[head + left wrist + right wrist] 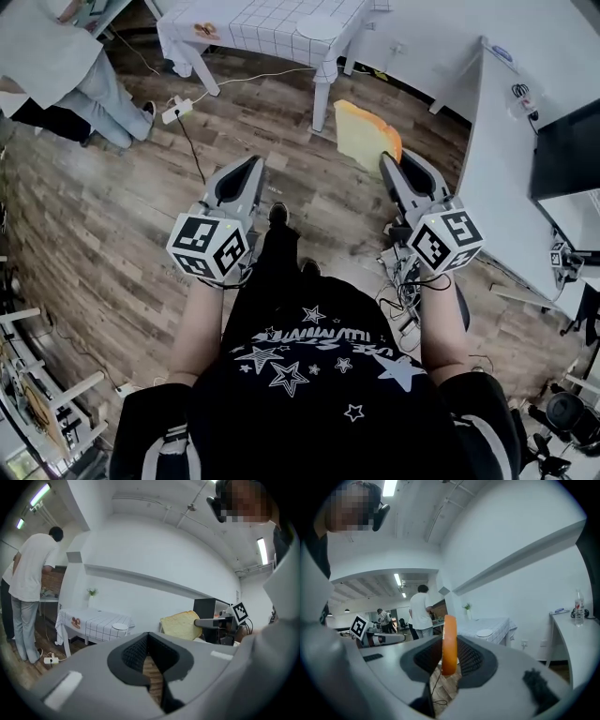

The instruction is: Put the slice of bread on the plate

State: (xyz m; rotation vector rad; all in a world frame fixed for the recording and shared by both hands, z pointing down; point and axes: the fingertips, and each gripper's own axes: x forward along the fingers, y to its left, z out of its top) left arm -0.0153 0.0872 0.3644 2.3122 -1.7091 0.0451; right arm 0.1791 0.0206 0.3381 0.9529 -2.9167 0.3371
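Clamping bread slice [361,131]: right gripper [387,165] | left gripper [257,163]: closed, empty

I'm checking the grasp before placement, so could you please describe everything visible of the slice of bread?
The slice of bread is pale yellow with an orange-brown crust, soft-looking and whole. It is held upright in the air above the wooden floor, clamped at one edge between the jaws of the right gripper. Nothing else touches it.
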